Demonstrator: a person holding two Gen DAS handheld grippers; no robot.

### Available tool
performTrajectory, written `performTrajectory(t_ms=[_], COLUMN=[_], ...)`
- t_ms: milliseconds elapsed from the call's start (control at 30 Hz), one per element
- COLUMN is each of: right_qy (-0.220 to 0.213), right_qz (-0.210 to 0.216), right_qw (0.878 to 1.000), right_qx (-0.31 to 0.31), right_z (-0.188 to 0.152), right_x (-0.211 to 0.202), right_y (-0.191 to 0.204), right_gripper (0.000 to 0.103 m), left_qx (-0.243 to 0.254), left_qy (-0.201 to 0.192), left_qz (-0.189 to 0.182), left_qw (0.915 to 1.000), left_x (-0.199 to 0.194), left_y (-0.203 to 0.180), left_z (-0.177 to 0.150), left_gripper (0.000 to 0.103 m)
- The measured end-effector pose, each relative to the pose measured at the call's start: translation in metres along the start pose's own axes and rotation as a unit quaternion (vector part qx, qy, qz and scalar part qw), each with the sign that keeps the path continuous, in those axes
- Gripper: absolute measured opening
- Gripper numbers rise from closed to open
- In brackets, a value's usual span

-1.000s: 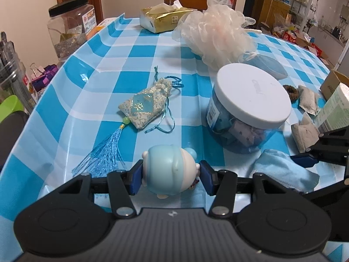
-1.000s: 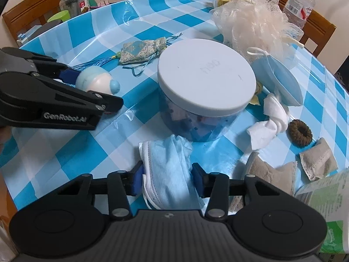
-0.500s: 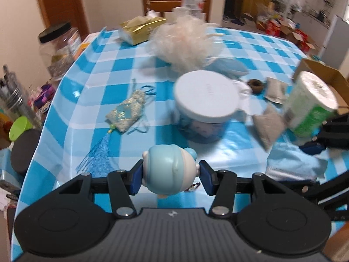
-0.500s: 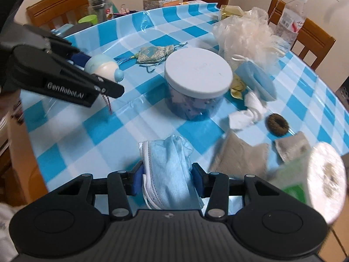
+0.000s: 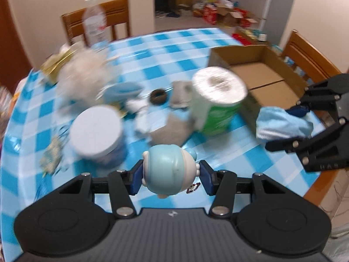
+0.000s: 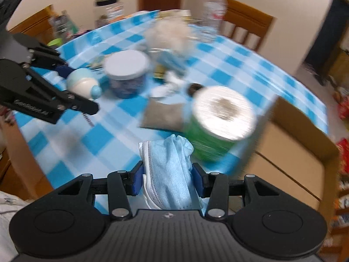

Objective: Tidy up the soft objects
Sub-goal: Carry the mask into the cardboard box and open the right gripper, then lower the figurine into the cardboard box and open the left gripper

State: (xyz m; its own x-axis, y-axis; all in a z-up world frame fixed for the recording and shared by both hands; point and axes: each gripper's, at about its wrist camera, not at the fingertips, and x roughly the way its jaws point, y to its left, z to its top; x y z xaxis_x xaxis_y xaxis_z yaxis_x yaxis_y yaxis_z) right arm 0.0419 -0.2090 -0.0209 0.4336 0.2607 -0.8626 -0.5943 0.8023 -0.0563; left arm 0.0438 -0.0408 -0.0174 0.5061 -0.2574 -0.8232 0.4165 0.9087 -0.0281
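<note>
My left tongs (image 5: 170, 174) pinch one round pale-blue toy (image 5: 169, 170) between their blue pads, low in the centre of the left view; in the right view that toy (image 6: 81, 85) shows at middle left, clear above the surface (image 6: 113, 128). My right tongs (image 6: 167, 180) pinch one folded blue mask (image 6: 169, 174) at lower centre of the right view; the same mask (image 5: 281, 123) hangs at the right edge of the left view, just beside the box (image 5: 257, 65).

Motion blur smears most of what lies behind. I can make out one paper roll (image 5: 218, 102) in a green wrapper, one white-lidded jar (image 5: 97, 128), one grey pouch (image 6: 163, 116), one dark ring (image 5: 158, 96), a pale fluffy puff (image 5: 84, 76) and one clear bottle (image 5: 94, 25) at upper left; the small items around the jar are too blurred to count.

Lettering on the left tongs' arm in the right view is too blurred to read. The box is cut off at the right edge of the right view.
</note>
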Motion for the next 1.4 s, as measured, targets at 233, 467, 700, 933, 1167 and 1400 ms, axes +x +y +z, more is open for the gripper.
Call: performTrajectory(t_ms=[233, 467, 700, 933, 1167, 1400], right_qy=[-0.02, -0.044, -0.074, -0.064, -0.057, -0.058], right_qz=[-0.069, -0.105, -0.088, -0.081, -0.086, -0.094], right_qw=[0.996, 0.992, 0.991, 0.991, 0.989, 0.985], right_qx=[0.043, 0.06, 0.062, 0.08, 0.105, 0.131], right_z=[-0.02, -0.02, -0.025, -0.038, -0.058, -0.074], right_x=[-0.025, -0.021, -0.02, -0.02, -0.022, -0.028], right_y=[-0.064, -0.113, -0.129, -0.135, -0.142, -0.15], right_gripper=[0.051, 0.072, 0.103, 0.103, 0.103, 0.103], left_qx=[0.02, 0.023, 0.03, 0.058, 0.098, 0.102], left_qy=[-0.014, -0.017, -0.024, -0.049, -0.068, -0.056], left_qz=[-0.012, -0.002, 0.007, -0.014, -0.054, -0.07], left_qw=[0.9996, 0.9996, 0.9992, 0.997, 0.9914, 0.9907], left_x=[0.01, 0.017, 0.026, 0.036, 0.063, 0.109], left_y=[-0.039, -0.059, -0.067, -0.087, -0.129, -0.155], left_z=[0.025, 0.04, 0.062, 0.103, 0.148, 0.174], left_gripper=[0.052, 0.052, 0.052, 0.053, 0.053, 0.054])
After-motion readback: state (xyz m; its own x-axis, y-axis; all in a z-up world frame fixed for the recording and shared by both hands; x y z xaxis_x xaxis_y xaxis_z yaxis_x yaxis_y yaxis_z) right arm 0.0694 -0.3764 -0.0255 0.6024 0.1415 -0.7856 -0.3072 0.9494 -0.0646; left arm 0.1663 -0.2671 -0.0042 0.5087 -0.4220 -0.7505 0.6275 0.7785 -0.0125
